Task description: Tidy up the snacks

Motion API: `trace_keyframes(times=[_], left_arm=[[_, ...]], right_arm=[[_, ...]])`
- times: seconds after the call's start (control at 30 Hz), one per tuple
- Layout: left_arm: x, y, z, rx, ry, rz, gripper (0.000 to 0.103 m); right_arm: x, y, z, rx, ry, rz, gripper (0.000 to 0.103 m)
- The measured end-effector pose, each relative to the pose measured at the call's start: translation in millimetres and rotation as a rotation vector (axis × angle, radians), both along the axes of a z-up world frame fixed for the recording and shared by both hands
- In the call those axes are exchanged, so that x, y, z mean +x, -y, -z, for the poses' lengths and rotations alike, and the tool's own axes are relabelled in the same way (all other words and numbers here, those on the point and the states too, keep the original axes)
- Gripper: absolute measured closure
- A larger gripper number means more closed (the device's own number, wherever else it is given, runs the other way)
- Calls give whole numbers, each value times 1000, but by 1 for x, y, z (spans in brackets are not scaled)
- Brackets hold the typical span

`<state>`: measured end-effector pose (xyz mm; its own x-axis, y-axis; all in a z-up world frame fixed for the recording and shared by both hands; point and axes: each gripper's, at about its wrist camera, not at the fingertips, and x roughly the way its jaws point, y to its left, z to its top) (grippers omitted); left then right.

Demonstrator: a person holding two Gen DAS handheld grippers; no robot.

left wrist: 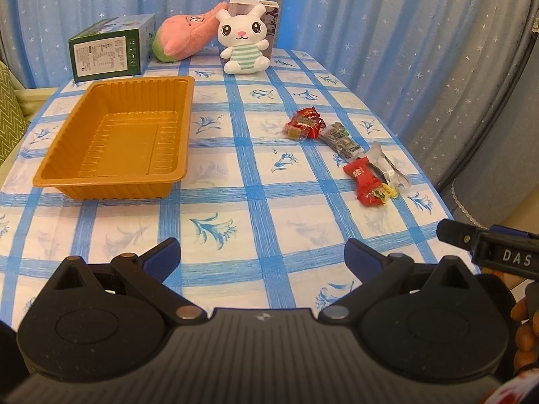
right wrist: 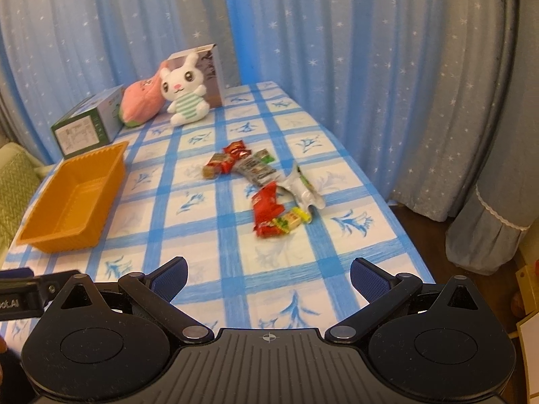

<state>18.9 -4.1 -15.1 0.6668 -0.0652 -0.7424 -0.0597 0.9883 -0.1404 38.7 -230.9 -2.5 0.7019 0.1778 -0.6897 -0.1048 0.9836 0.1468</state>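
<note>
An empty orange plastic tray (left wrist: 116, 134) (right wrist: 72, 198) sits on the left of the blue-checked tablecloth. Several wrapped snacks lie on the right: a red packet (left wrist: 305, 123) (right wrist: 225, 160), a dark bar (left wrist: 340, 139) (right wrist: 256, 168), a silver wrapper (left wrist: 387, 163) (right wrist: 303, 188), a red packet (left wrist: 365, 183) (right wrist: 266, 212) and a small yellow candy (left wrist: 385, 191) (right wrist: 293, 219). My left gripper (left wrist: 262, 257) is open and empty above the near table edge. My right gripper (right wrist: 267, 281) is open and empty, short of the snacks.
A green box (left wrist: 111, 50) (right wrist: 89, 123), a pink plush (left wrist: 185, 37) (right wrist: 141, 102), a white rabbit plush (left wrist: 244, 40) (right wrist: 185, 92) and a box behind it (left wrist: 269, 17) stand at the table's far end. Blue starred curtains hang behind. The table edge drops off at right.
</note>
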Motion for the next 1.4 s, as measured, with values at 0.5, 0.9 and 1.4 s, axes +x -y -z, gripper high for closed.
trace_keyframes(times=[0.5, 0.9, 1.4], left_arm=[[76, 24, 23, -37, -5, 99, 13], [143, 63, 52, -119, -43, 251, 46], [224, 100, 91, -269, -134, 303, 62]], right_arm=[[55, 27, 28, 57, 13, 104, 18], [89, 31, 61, 78, -10, 143, 39], [115, 33, 86, 102, -39, 202, 45]])
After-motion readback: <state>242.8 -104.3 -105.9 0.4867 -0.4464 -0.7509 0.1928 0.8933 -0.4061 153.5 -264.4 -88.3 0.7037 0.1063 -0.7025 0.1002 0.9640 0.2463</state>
